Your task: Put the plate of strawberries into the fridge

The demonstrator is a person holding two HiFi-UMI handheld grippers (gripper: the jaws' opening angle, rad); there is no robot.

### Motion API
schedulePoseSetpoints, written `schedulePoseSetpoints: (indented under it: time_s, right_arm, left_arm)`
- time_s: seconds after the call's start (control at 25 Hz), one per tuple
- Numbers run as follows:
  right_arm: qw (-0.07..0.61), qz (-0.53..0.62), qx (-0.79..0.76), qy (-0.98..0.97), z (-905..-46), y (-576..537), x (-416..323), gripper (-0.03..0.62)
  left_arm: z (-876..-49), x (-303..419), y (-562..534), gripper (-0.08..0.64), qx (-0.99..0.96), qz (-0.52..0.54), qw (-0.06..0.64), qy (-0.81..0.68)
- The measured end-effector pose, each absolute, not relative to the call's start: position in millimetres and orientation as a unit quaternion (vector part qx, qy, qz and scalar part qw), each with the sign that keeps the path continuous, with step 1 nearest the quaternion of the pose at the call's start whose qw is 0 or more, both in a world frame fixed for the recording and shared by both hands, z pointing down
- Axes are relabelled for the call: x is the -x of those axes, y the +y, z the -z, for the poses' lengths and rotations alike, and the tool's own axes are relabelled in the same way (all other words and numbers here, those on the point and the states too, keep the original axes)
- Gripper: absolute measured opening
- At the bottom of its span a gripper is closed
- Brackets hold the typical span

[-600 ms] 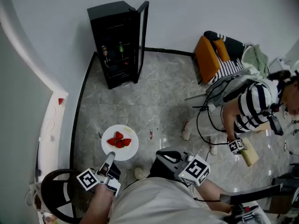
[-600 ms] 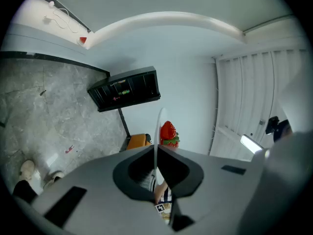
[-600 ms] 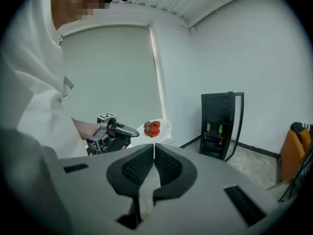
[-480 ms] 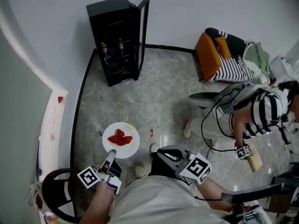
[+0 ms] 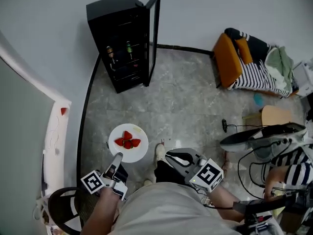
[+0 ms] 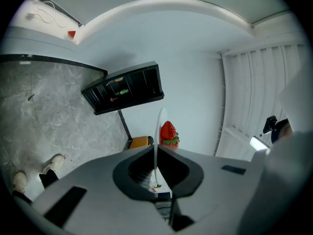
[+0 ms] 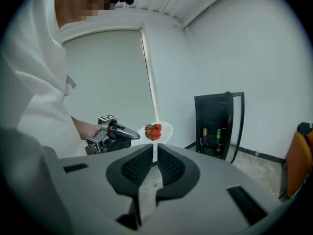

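With the left claw [image 5: 117, 158], pinches the near rim of the white plate [image 5: 138, 152], pads pressed tight on the thin edge. Carries it roughly level above the floor [image 5: 186, 106], a few strawberries [image 5: 127, 142] heaped at its middle. Holds the right claw [image 5: 172, 155] pressed together on nothing, near the plate's right edge.

Looks about midway: plate lifted and in hand, fridge [image 5: 120, 43] not yet reached. Leaves the walk to it, well apart at the floor's far-left corner against the wall, door [image 5: 154, 31] already open and bottles [image 5: 128, 48] on its shelves. Then calls for setting the plate on a shelf and letting go.

Shows no surface under the plate, only pale marbled tile. Shows an orange chair [image 5: 229, 60] with striped cloth [image 5: 264, 77] at the floor's far-right edge, and a person [image 5: 293, 173] in stripes at the right.
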State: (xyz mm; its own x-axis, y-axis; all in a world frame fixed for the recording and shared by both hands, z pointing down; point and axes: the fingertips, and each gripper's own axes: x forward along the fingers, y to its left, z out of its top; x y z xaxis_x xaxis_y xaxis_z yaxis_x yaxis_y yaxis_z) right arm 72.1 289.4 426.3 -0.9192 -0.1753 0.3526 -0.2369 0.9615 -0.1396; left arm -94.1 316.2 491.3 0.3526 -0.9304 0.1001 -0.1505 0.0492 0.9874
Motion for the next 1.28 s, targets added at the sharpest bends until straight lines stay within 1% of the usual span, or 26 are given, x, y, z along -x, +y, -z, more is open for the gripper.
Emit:
schedulePoseSetpoints:
  time_s: [0.2, 0.28, 0.4, 0.56, 0.84, 1.04, 1.28]
  right_arm:
    - [0.165, -0.076, -0.103, -0.978, -419.0, 213.4, -78.6, 0.031]
    - [0.162, -0.065, -0.094, -0.980, -412.3, 183.1, -80.3, 0.078]
    - [0.162, -0.051, -0.086, -0.982, -408.8, 139.2, -84.2, 0.097]
    - [0.162, -0.062, -0.091, -0.981, -413.1, 92.6, -89.0, 0.097]
    - [0.165, -0.094, -0.136, -0.972, -424.6, 28.3, -94.0, 0.097]
    - [0.178, -0.102, -0.182, -0.962, -431.8, -30.8, -87.1, 0.097]
    - [0.194, -0.111, -0.227, -0.948, -424.4, -107.7, -54.0, 0.097]
  left_arm:
    - [-486.2, 98.1, 236.3, 0.020, -0.596, 0.336, 0.561, -0.466]
    - [-482.4, 99.6, 201.5, 0.020, -0.595, 0.339, 0.556, -0.471]
    - [-480.5, 101.3, 151.0, 0.020, -0.592, 0.348, 0.553, -0.472]
    - [-483.2, 107.5, 95.9, 0.020, -0.582, 0.358, 0.554, -0.475]
    - [-505.8, 140.0, 1.7, 0.020, -0.569, 0.369, 0.553, -0.484]
    - [-532.6, 181.8, -79.2, 0.020, -0.561, 0.380, 0.551, -0.487]
    - [-571.9, 247.5, -182.9, 0.020, -0.557, 0.366, 0.545, -0.509]
